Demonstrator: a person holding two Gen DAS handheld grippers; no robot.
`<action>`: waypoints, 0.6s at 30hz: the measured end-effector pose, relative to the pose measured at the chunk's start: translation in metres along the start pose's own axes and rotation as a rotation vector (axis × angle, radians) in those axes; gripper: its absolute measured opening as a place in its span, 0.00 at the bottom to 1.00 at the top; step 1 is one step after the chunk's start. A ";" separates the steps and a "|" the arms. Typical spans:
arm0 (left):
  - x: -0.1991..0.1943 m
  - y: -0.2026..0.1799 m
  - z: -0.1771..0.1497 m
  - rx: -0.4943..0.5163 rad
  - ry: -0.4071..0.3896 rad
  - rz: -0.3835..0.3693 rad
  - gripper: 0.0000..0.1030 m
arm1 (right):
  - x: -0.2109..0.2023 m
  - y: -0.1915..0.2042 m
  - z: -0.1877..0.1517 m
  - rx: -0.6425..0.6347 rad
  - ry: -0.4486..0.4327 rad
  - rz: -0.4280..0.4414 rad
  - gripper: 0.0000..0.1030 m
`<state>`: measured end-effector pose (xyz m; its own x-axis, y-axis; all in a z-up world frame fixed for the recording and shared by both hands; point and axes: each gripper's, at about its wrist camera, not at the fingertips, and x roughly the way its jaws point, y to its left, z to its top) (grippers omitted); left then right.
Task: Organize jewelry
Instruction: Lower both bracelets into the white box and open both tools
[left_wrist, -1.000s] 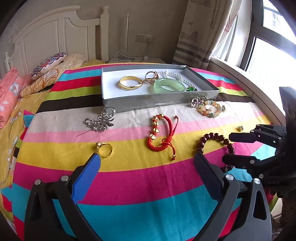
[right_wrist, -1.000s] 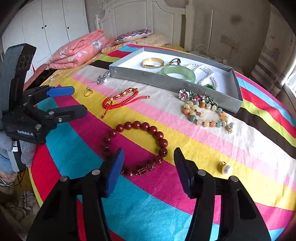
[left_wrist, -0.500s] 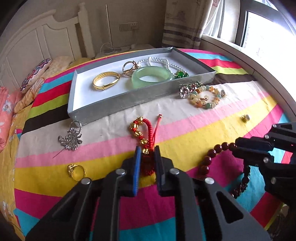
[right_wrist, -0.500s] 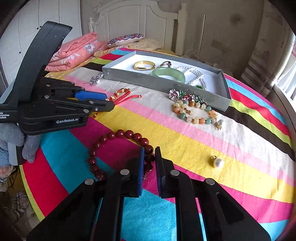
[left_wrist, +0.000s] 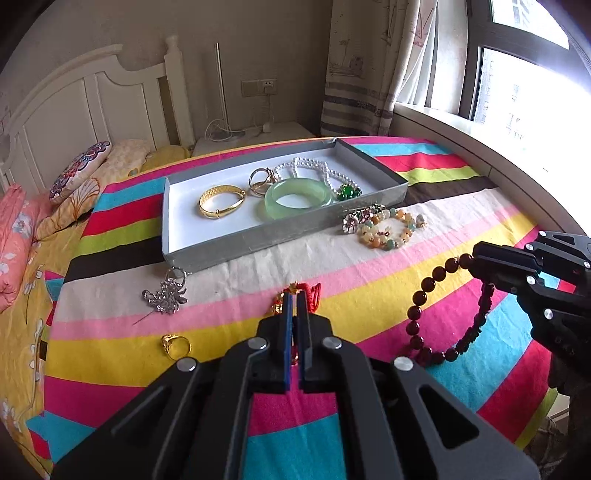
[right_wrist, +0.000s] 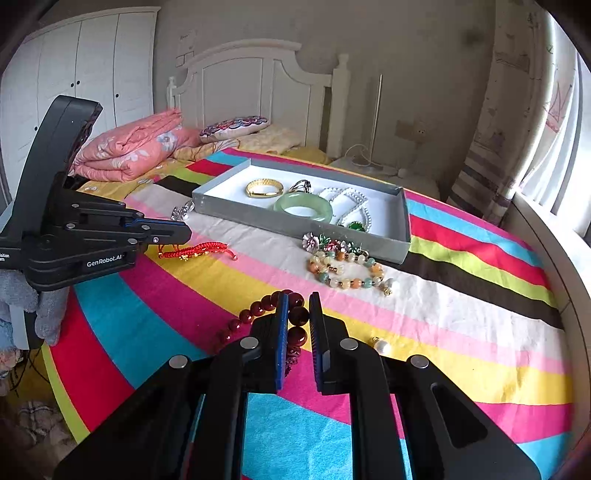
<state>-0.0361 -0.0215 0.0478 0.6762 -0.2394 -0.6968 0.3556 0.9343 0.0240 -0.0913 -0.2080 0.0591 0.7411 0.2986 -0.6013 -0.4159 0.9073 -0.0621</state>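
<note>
On the striped bed, the left gripper (left_wrist: 294, 306) has its jaws clamped on the red cord bracelet (right_wrist: 195, 251). The right gripper (right_wrist: 296, 314) pinches the dark bead bracelet (left_wrist: 436, 314). The tray (left_wrist: 258, 236) lies straight ahead of both, nearer the left.

The bed (left_wrist: 122, 373) wears a striped spread; on it lie a grey tray (left_wrist: 295, 230), silver brooch (left_wrist: 165, 295), gold ring (left_wrist: 176, 345), pastel bead bracelet (left_wrist: 388, 230), pearl earring (right_wrist: 382, 346), folded pink quilt (right_wrist: 129, 147) and pillows (left_wrist: 79, 171).

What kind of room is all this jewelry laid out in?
Most likely a home bedroom: a white headboard, a folded pink quilt beside a pillow, and a white wardrobe stand behind the striped bedspread.
</note>
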 end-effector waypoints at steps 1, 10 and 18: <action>-0.002 0.000 0.001 0.000 -0.007 0.000 0.01 | -0.002 0.000 0.002 0.001 -0.010 -0.002 0.12; -0.016 0.002 0.006 -0.002 -0.042 -0.003 0.01 | -0.014 -0.002 0.016 -0.008 -0.064 -0.016 0.12; -0.024 0.001 0.027 0.041 -0.061 0.013 0.01 | -0.017 -0.004 0.038 -0.035 -0.100 -0.029 0.12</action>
<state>-0.0347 -0.0216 0.0839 0.7185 -0.2442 -0.6513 0.3721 0.9260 0.0632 -0.0825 -0.2053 0.0996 0.8013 0.3015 -0.5167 -0.4101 0.9057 -0.1075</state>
